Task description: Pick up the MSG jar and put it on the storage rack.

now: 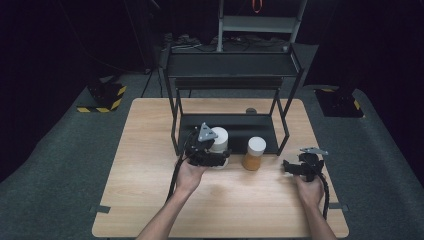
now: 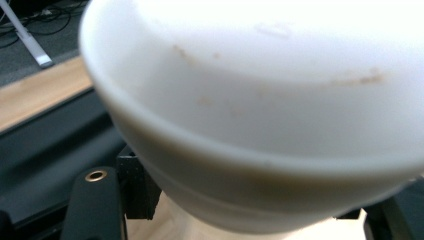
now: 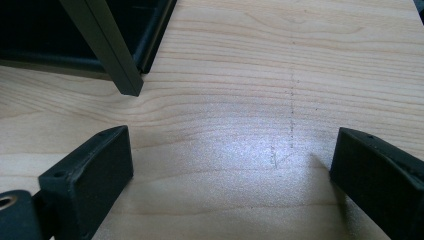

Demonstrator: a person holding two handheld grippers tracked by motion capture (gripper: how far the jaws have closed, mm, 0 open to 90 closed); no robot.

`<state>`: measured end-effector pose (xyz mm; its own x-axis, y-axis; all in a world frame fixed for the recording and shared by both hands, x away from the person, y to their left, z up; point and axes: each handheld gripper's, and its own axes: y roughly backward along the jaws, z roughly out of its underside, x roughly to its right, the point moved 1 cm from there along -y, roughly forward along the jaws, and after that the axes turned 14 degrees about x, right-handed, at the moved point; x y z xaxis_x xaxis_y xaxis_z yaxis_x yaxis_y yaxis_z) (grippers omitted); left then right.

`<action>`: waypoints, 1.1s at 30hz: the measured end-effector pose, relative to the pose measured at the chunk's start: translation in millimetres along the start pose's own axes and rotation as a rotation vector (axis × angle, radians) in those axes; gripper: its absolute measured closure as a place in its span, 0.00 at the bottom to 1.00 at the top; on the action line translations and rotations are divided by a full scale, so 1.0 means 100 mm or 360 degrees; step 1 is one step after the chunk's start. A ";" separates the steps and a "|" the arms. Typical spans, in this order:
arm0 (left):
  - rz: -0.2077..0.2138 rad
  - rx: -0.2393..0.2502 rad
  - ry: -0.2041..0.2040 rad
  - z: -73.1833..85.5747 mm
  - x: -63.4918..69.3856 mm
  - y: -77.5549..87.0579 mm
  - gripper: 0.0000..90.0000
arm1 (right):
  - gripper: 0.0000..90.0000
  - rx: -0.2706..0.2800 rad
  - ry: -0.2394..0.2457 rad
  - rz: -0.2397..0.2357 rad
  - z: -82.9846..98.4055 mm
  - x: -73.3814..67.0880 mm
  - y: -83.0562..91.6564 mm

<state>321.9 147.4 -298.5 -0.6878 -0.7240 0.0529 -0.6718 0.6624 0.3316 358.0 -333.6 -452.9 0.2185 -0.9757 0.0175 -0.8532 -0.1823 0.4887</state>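
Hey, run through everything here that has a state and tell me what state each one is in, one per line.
Left tool: shut on the white jar, held in front of the rack.
White jar: lid on, gripped.
Amber jar: upright on the table, white lid on, untouched.
Right tool: open, nothing between its jaws, over bare table.
Black rack: standing, top shelf bare.

Overhead light pools on the surface, surroundings black; white jar overexposed and blurred close-up; glare patch on wood.

We see a smooth, matt white plastic jar with faint brown smears. The table is pale grained wood; the shelf frame looks like matt black metal.
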 end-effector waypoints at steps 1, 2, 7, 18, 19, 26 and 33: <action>0.0006 0.0001 0.0001 -0.14 -0.03 0.03 0.36 | 0.03 0.0000 0.0000 0.0000 0.00 0.00 0.00; 0.0007 0.0003 0.0002 -0.21 -0.05 0.04 0.36 | 0.03 0.0000 0.0001 0.0000 0.00 0.00 0.00; 0.0012 0.0016 0.0033 -0.56 -0.16 0.10 0.36 | 0.03 0.0000 0.0001 0.0000 0.00 0.00 0.00; -0.0020 0.0021 0.0024 -1.27 -0.28 0.18 0.36 | 0.03 0.0001 0.0001 0.0001 0.00 0.00 0.00; -0.0021 0.0020 0.0019 -1.35 -0.29 0.18 0.36 | 0.03 0.0000 0.0001 0.0001 0.00 0.00 0.00; -0.0019 0.0008 0.0005 -1.68 -0.31 0.18 0.36 | 0.03 -0.0001 -0.0004 0.0002 0.00 0.00 0.00; -0.0072 0.0003 0.0018 -2.07 -0.35 0.11 0.36 | 0.03 -0.0001 -0.0005 0.0002 0.00 0.00 0.00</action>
<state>395.3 140.0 -101.8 -0.6535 -0.7554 0.0484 -0.7027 0.6292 0.3323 357.9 -333.3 -452.9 0.2161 -0.9762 0.0153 -0.8530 -0.1812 0.4894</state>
